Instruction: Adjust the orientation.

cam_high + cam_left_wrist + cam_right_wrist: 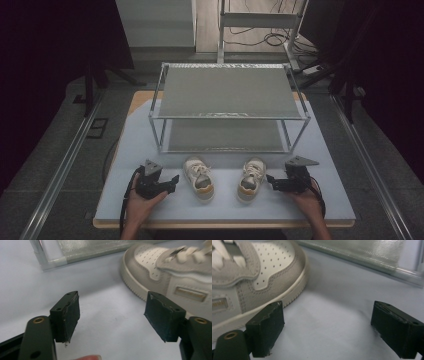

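Two small white and beige sneakers stand side by side on the pale blue tabletop, toes toward the rack: the left shoe [199, 178] and the right shoe [250, 179]. My left gripper [174, 182] rests on the table just left of the left shoe [172, 270], jaws open and empty. My right gripper [270, 181] sits just right of the right shoe [254, 277], jaws also open with nothing between them. Each is held by a hand near the front edge.
A two-tier metal shoe rack [229, 106] with grey shelves stands behind the shoes, its lower rail [82, 252] close in the gripper views. The table's front edge [225, 221] lies just behind the hands. Dark floor and cables surround the table.
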Demonstrator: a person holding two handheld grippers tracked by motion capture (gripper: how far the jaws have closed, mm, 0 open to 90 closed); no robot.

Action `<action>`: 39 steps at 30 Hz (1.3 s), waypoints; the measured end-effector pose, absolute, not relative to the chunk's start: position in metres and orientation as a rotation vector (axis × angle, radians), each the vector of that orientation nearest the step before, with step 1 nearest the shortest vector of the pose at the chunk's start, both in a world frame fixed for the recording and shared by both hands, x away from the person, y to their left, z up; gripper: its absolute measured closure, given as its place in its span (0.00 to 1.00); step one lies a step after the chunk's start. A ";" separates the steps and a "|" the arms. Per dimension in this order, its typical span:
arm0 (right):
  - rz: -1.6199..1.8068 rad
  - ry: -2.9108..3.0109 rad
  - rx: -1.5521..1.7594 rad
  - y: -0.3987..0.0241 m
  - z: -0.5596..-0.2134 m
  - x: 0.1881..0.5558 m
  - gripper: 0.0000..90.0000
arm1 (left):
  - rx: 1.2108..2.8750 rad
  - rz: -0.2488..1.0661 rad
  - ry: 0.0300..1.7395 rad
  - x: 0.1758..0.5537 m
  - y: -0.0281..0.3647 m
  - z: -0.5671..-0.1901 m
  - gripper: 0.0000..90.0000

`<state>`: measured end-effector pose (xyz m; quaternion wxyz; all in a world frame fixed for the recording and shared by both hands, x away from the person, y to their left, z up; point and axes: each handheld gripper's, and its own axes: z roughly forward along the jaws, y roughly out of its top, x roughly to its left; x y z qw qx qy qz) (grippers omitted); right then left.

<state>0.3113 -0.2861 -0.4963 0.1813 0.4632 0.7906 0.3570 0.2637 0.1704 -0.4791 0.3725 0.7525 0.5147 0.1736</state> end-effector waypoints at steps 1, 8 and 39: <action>1.018 2.217 1.324 -0.287 -0.496 0.310 0.14 | 1.928 0.445 1.319 0.264 0.170 -0.479 0.30; 1.087 2.076 1.352 -0.297 -0.482 0.294 0.23 | 1.920 0.478 1.242 0.255 0.171 -0.472 0.36; 1.454 2.283 0.852 -0.212 -0.424 0.231 0.99 | 1.911 0.345 1.202 0.241 0.173 -0.464 0.43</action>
